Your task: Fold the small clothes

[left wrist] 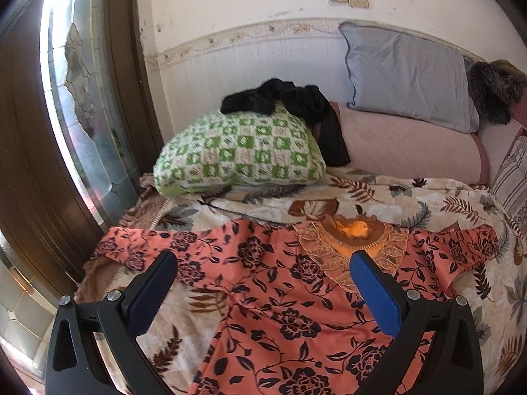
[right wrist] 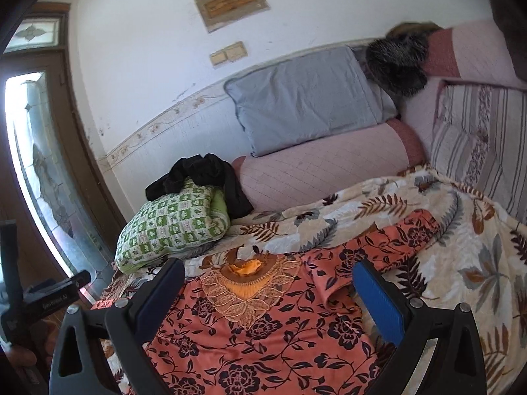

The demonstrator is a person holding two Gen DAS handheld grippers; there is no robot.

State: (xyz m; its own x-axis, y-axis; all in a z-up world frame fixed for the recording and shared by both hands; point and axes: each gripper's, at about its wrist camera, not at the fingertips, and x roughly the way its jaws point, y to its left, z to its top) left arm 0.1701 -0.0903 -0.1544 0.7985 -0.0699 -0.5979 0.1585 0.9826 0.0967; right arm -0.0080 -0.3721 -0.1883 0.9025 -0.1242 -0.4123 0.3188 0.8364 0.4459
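A small salmon-pink dress with black flowers (left wrist: 280, 299) lies spread flat on the leaf-print blanket (left wrist: 378, 197), sleeves out to both sides, its gold lace collar (left wrist: 349, 240) at the far end. It also shows in the right wrist view (right wrist: 263, 335), with the collar (right wrist: 250, 283) ahead. My left gripper (left wrist: 263, 260) is open and empty, hovering over the dress body near the left sleeve (left wrist: 131, 247). My right gripper (right wrist: 268, 268) is open and empty, over the chest below the collar, near the right sleeve (right wrist: 388, 240).
A green checked pillow (left wrist: 237, 151) with black clothing (left wrist: 296, 105) on it lies behind the dress. A grey pillow (left wrist: 408, 75) and pink bolster (left wrist: 408, 148) line the wall. A glass door (left wrist: 75, 105) stands left. The other gripper's body (right wrist: 49, 296) shows at left.
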